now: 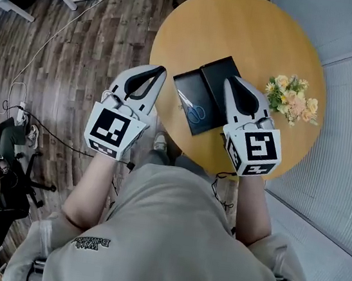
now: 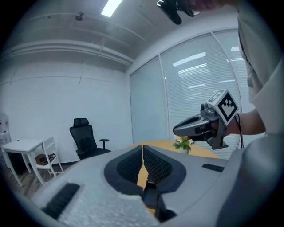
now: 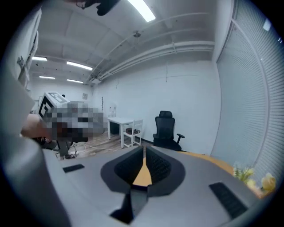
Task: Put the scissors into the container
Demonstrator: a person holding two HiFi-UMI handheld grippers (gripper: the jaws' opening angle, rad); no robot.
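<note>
A black open container (image 1: 207,93) lies on the round wooden table (image 1: 242,42), its two halves side by side. The scissors (image 1: 193,112), with pale blue handles, rest in the near half. My left gripper (image 1: 159,71) is shut and empty, held over the table's left edge, left of the container. My right gripper (image 1: 229,80) is shut and empty above the container's right side. In the left gripper view the jaws (image 2: 143,148) meet, and the right gripper (image 2: 177,129) shows beyond. In the right gripper view the jaws (image 3: 144,150) meet too.
A bunch of yellow and peach flowers (image 1: 291,99) lies on the table right of the container. A black office chair (image 3: 167,128), a white desk and a white chair (image 3: 132,129) stand across the room. Cables run over the wooden floor (image 1: 29,77) at left.
</note>
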